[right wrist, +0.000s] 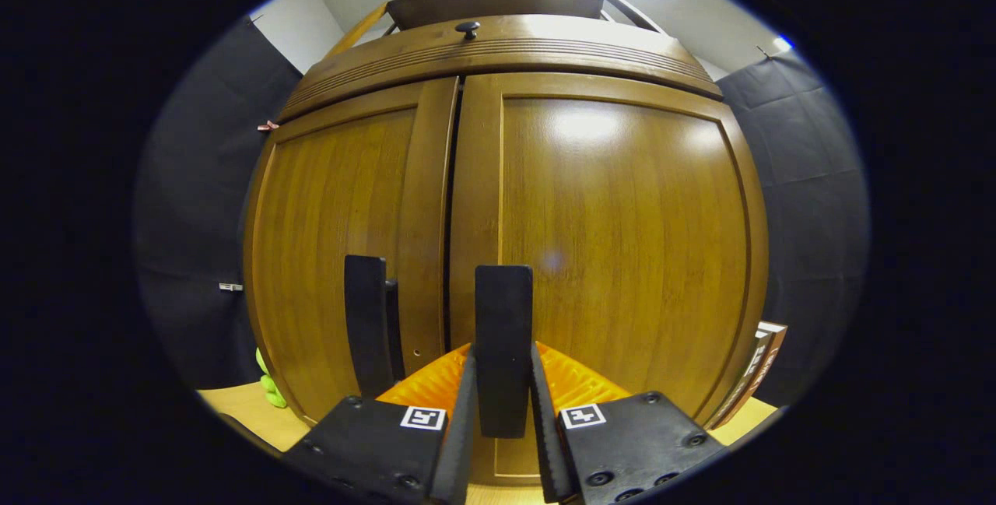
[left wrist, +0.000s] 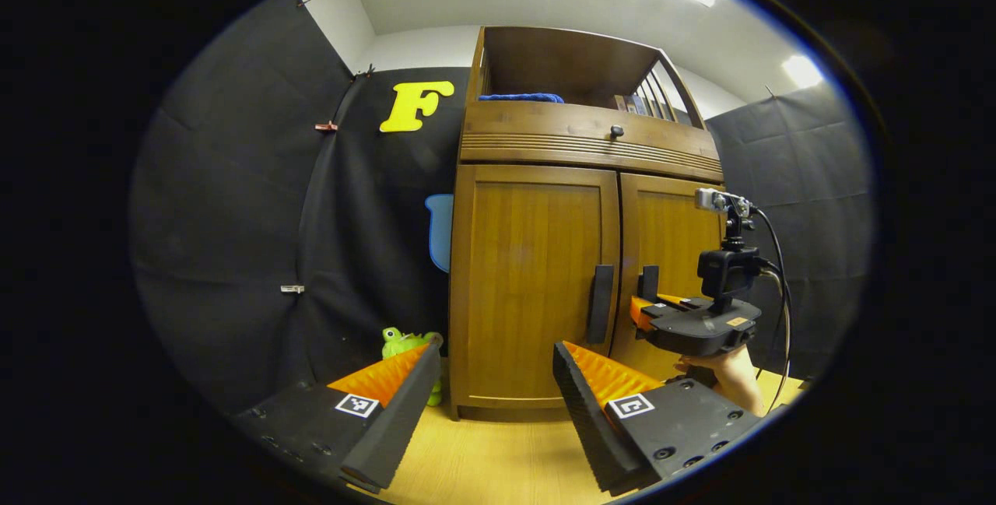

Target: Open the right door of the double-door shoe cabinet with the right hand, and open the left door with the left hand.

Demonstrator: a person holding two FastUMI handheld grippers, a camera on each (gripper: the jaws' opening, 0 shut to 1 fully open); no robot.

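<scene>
- Two doors shut: right door [right wrist: 622, 240], left door [right wrist: 342, 248], on shoe cabinet [left wrist: 576, 147] standing on surface [left wrist: 498, 450].
- Right claw [right wrist: 503, 404] clamped on right handle [right wrist: 503, 334].
- Left claw [left wrist: 494, 396] spread wide, well short of left handle [left wrist: 600, 303].
- Advised: keep firm squeeze, pull along the hinge arc.

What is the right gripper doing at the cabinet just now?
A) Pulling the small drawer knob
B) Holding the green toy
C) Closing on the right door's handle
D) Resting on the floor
C: in the right gripper view, the right gripper has its fingers pressed on either side of the right door's handle, with both doors closed.
</scene>
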